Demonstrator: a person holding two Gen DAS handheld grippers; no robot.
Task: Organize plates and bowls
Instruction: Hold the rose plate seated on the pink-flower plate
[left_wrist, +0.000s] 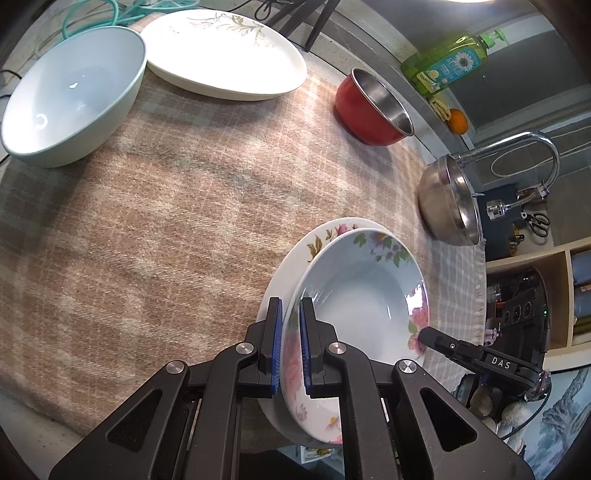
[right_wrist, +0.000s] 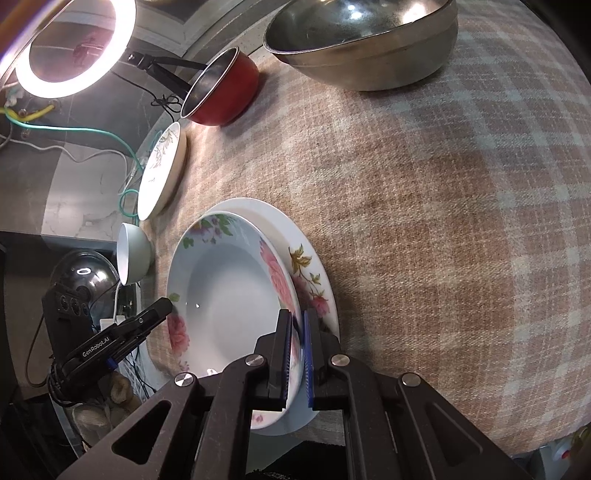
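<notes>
A pale blue floral deep plate (left_wrist: 364, 295) sits on top of a white floral plate (left_wrist: 295, 258) at the near edge of the table. My left gripper (left_wrist: 291, 306) is shut on the deep plate's left rim. My right gripper (right_wrist: 297, 319) is shut on its opposite rim (right_wrist: 280, 280), with the white plate (right_wrist: 314, 273) beneath. Each gripper shows in the other's view: the right one (left_wrist: 480, 354) and the left one (right_wrist: 122, 332). A large light-blue bowl (left_wrist: 74, 96), a white leaf-pattern plate (left_wrist: 225, 51), a red bowl (left_wrist: 373, 107) and a steel bowl (left_wrist: 450, 203) stand around the table.
The table wears a pink plaid cloth (left_wrist: 177, 206). A dish soap bottle (left_wrist: 447, 62), an orange (left_wrist: 458, 120) and a faucet (left_wrist: 532, 147) lie beyond the far right edge. A ring light (right_wrist: 70, 48) and cables (right_wrist: 92, 133) stand off the table's side.
</notes>
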